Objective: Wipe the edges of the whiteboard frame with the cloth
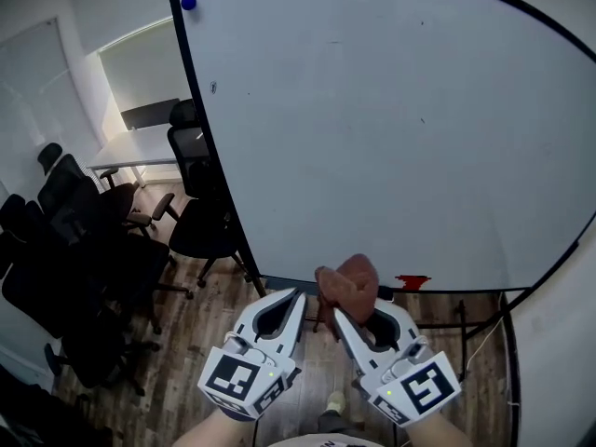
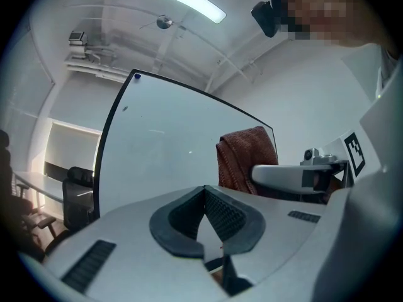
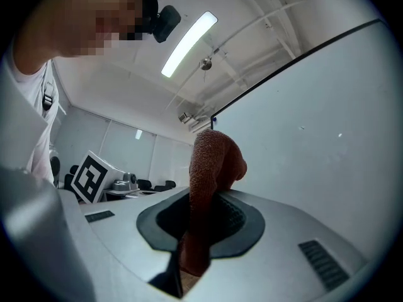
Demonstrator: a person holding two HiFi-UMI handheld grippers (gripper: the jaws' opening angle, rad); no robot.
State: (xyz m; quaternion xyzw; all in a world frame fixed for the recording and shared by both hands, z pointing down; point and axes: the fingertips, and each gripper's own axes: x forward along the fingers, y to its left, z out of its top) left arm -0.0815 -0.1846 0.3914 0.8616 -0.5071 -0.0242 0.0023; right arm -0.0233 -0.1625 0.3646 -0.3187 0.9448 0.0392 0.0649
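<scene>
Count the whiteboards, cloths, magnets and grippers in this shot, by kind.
whiteboard: 1
cloth: 1
blue magnet: 1
grippers: 2, the left gripper and the right gripper
Total: 5

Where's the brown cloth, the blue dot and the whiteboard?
cloth (image 1: 349,285), head view, its bunched top.
blue magnet (image 1: 189,3), head view, its middle.
whiteboard (image 1: 372,110), head view, bare white surface.

Open room before the whiteboard (image 1: 372,110); black chairs (image 1: 74,250) crowd its left.
</scene>
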